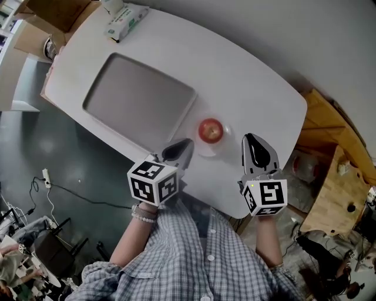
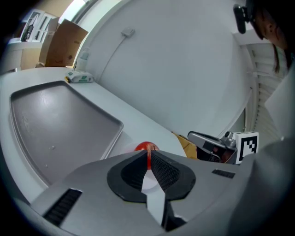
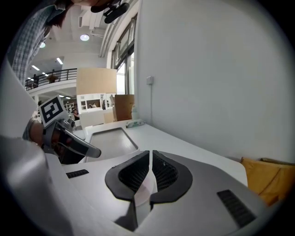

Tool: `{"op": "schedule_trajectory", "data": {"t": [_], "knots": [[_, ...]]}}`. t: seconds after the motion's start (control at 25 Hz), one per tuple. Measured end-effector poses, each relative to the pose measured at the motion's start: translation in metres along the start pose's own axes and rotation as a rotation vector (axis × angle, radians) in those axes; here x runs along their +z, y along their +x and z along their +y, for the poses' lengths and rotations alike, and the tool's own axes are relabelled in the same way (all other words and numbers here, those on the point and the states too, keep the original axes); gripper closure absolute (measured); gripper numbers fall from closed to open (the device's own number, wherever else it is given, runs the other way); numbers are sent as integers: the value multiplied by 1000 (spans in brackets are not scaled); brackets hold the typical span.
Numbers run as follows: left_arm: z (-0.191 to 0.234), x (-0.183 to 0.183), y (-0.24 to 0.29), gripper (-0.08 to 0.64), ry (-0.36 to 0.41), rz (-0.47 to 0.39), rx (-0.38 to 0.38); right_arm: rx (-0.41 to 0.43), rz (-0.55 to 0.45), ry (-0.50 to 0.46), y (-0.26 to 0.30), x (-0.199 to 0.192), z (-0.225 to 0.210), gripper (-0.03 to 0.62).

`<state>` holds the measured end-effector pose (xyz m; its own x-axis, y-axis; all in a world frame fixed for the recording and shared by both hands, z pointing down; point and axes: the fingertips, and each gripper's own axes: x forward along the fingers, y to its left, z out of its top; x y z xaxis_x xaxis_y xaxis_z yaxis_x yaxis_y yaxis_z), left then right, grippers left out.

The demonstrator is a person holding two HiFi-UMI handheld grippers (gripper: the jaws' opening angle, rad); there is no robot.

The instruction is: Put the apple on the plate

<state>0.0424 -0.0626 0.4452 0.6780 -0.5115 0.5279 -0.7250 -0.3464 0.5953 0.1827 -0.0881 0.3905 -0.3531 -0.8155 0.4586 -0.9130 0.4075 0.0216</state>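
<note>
A red apple [image 1: 210, 130] sits on a small white plate [image 1: 200, 150] near the front edge of the white table [image 1: 252, 76]. My left gripper [image 1: 188, 142] is just left of the plate and shut with nothing in it. In the left gripper view the apple [image 2: 146, 147] shows right past the closed tips [image 2: 148, 154], and the plate [image 2: 125, 148] is faint under it. My right gripper [image 1: 249, 137] is to the right of the plate, a short way from the apple. Its jaws [image 3: 150, 154] stand together and hold nothing.
A large grey tray [image 1: 138, 97] lies left of the plate. A green-and-white wipes packet [image 1: 124, 20] rests at the table's far corner beside a cardboard box [image 1: 53, 17]. Wooden furniture [image 1: 341, 170] stands off the right end. The table's front edge runs under both grippers.
</note>
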Motion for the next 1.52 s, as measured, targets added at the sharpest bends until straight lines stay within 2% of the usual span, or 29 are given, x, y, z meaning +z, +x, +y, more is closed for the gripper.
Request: {"op": "schedule_trajectory", "data": {"t": [0.16,0.44,0.52,0.64,0.84,1.0,1.28,1.52], "knots": [[8,-22,17,549,-2,81,12,18,92,1,15,-27,-1,558],[27,-34,34,545,-15,143,54,35,184,-32,36,-61,5,558],[30,-40,38,485,-31,169,55,36,217,-15,41,-71,5,558],[37,-47,42,442,-50,201,78,39,265,3,46,-84,3,557],[45,-53,49,428,-110,215,111,60,319,16,53,-100,1,552],[52,-60,51,417,-139,233,136,93,369,38,60,-112,5,494],[52,-70,56,410,-163,262,150,122,431,122,66,-128,6,492],[52,-70,58,411,-173,264,145,142,471,153,69,-137,8,492]]}}
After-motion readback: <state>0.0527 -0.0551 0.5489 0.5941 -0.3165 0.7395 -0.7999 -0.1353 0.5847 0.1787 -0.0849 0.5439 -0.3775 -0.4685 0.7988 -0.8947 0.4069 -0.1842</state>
